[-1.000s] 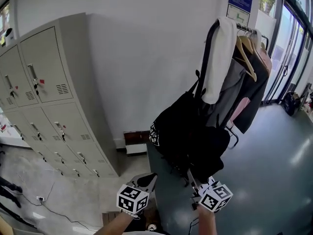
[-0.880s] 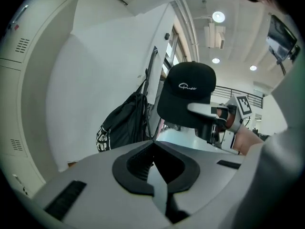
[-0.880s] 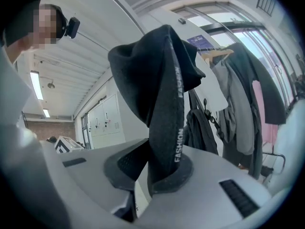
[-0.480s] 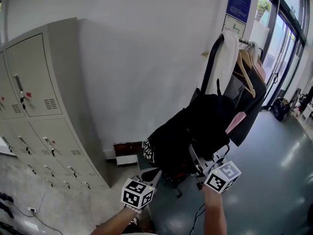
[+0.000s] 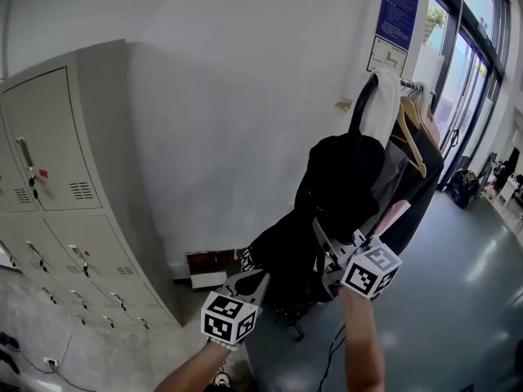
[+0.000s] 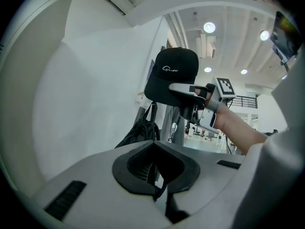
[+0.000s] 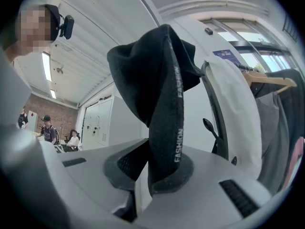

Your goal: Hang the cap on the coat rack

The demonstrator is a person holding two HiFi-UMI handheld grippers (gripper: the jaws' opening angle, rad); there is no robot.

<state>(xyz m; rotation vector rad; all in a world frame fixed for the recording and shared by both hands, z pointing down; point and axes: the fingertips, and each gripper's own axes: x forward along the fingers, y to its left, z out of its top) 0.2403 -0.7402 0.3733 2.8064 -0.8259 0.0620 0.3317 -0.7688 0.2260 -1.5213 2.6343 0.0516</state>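
The black cap (image 5: 343, 174), white script on its front, is held aloft crown up at the middle right, its lettered band pinched in the right gripper (image 7: 155, 173). Close behind it, at the far right, the black-tubed coat rack (image 5: 357, 109) stands upright, draped with clothes

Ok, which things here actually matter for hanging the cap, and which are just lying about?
For the job:
cap, gripped in the right gripper
coat rack

Just there:
left gripper, empty
lockers
white towel
wooden hangers
black bag
wall poster
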